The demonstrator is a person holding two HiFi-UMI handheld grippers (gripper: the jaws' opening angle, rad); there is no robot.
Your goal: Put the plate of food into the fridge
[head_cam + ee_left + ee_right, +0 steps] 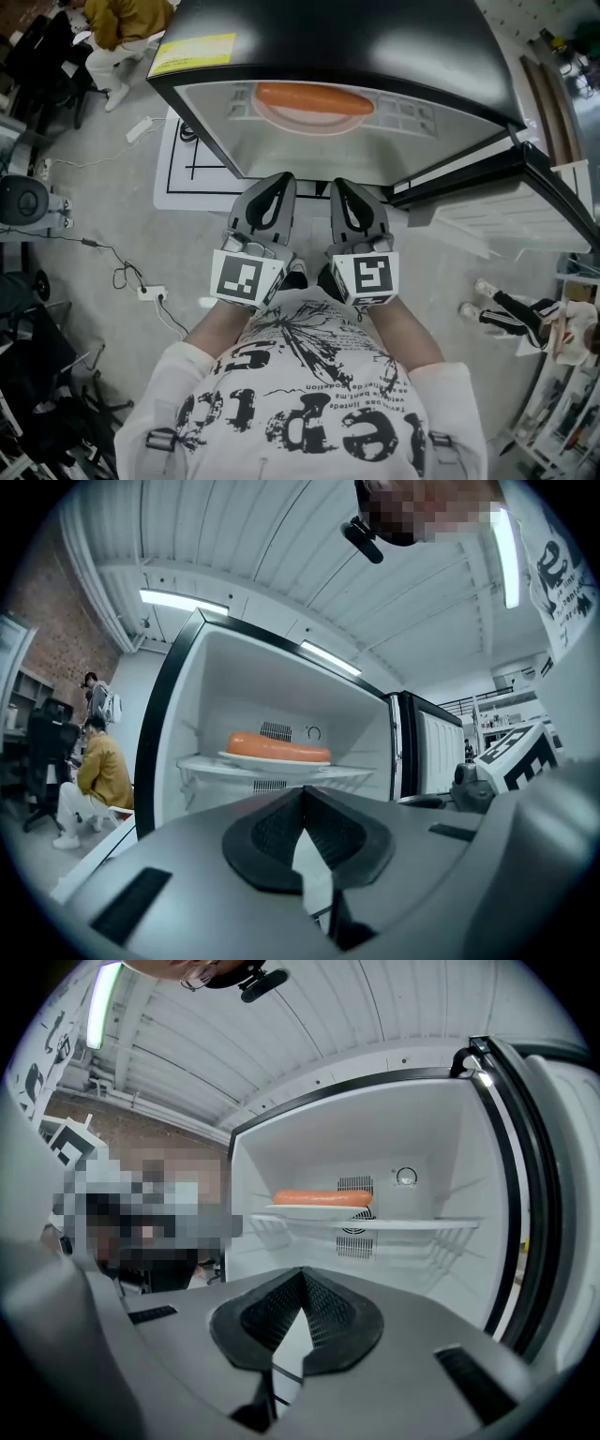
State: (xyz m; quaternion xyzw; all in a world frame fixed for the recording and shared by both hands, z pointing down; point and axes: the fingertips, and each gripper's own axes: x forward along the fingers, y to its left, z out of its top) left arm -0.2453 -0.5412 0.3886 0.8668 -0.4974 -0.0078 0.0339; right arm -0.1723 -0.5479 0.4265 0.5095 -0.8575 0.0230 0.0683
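Plate of food point(314, 105) sits on fridge point(356, 37) shelf point(412, 1225). Left claw point(274, 180) and right claw point(349, 184) are closed and empty. The door point(560, 1166) probably needs a gentle push shut.

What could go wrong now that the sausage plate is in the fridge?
1. The fridge door is wide open while the left gripper and right gripper sit shut and empty, away from it; cold could escape.
2. The sausage lies loose on the plate, seemingly near the front of the shelf; a hard slam might roll it.
3. A power strip and cables lie on the floor nearby; that is a trip risk.
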